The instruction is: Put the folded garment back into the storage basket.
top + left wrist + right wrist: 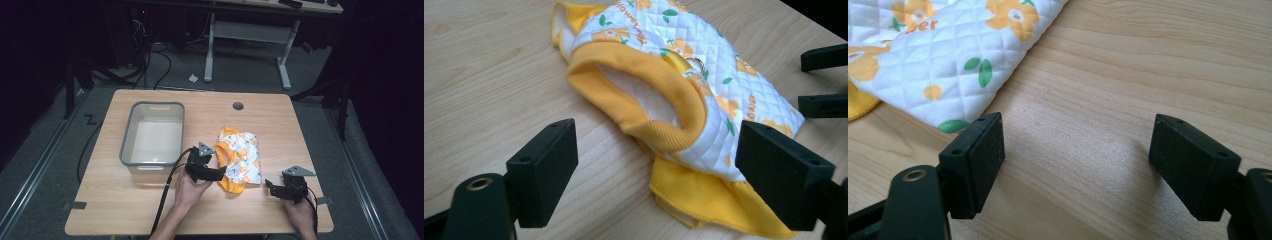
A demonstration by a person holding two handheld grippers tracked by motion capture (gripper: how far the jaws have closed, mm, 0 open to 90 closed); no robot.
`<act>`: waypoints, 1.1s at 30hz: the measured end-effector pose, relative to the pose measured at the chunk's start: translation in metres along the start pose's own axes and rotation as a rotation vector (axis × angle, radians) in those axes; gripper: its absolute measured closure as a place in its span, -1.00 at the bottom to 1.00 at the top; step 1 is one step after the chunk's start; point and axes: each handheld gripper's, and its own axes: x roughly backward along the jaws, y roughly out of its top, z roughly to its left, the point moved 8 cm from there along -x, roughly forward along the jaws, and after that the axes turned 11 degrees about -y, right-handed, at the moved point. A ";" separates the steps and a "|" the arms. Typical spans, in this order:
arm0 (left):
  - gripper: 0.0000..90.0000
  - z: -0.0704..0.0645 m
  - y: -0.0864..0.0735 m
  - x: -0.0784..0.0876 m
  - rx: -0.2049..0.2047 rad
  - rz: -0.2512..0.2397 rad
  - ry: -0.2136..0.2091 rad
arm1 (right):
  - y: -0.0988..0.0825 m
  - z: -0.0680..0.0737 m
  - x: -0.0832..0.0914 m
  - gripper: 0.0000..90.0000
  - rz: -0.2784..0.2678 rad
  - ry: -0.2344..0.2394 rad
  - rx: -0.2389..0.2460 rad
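One small quilted garment (239,157), white with orange flowers and yellow ribbed trim, is lying flat on the bench (280,125) a little right of its middle, just right of the grey bin (152,134). Its long axis is running from the far side of the bench toward the person, leaning slightly to the right, and the yellow-rimmed opening (644,95) is facing the person's left hand. The left tool (220,173) is sitting right at that near-left edge, its jaws standing wide apart and grasping nothing, the ribbed collar lying just ahead between them without either pad pressing on it. So the garment is lying straight in front of the left tool, and that hand is clearly the nearer one. The right tool (269,186) is resting near the bench's near right corner, also released, with bare wood between its jaws and the garment's near-right corner (955,90) just off to its left.
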 end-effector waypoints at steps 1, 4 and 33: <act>-0.63 0.000 0.004 -0.003 -0.003 0.003 -0.001 | 0.000 0.000 0.000 -0.50 0.001 -0.001 -0.001; -0.64 0.000 0.008 -0.005 -0.003 0.002 -0.003 | 0.000 0.000 0.000 -0.50 0.001 -0.001 -0.001; -0.73 0.020 0.033 -0.058 0.060 0.098 0.026 | 0.000 0.000 0.000 -0.50 0.000 0.000 0.002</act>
